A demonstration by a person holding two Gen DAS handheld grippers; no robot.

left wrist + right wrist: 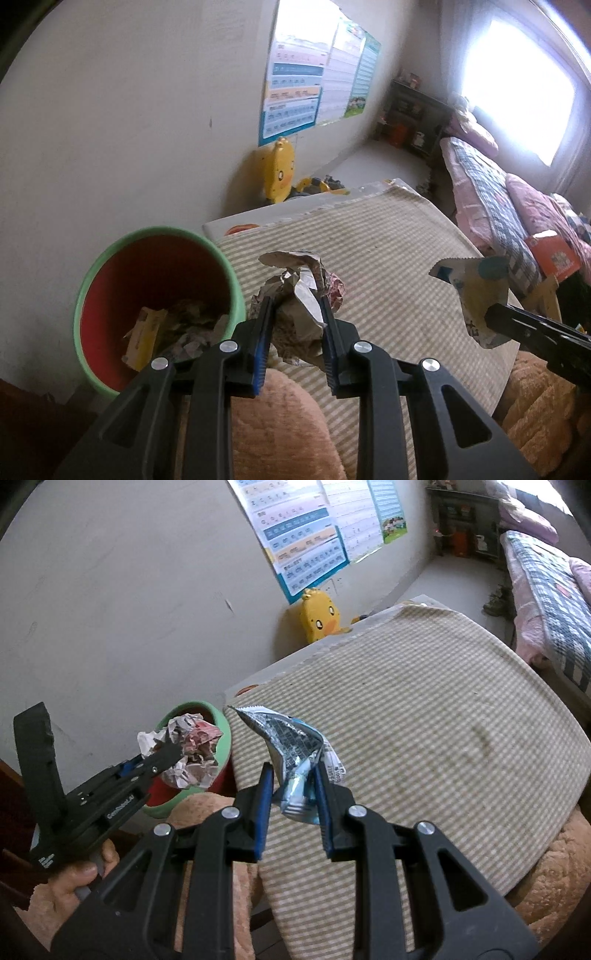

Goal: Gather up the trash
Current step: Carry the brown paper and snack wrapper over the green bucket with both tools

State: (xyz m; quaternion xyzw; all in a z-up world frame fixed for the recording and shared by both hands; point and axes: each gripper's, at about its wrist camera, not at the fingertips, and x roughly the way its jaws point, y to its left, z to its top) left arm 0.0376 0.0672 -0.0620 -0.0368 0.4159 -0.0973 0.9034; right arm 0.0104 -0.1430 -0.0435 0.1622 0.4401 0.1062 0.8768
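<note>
Between my left claw's (297, 314) fingers sits a crumpled paper wad (299, 291), clamped from both sides and held above the near left edge of the striped mat (388, 251), just beside the green-rimmed bin (155, 295). My right claw (293, 786) is closed on a silver-blue snack wrapper (291, 746), lifted over the mat's near left corner. Inside the bin lie more scraps and what looks like a yellow carton (144, 338), though the blur leaves me unsure. Beyond the mat's far edge a yellow duck toy (319, 616) leans against the wall under a poster (295, 528).
</note>
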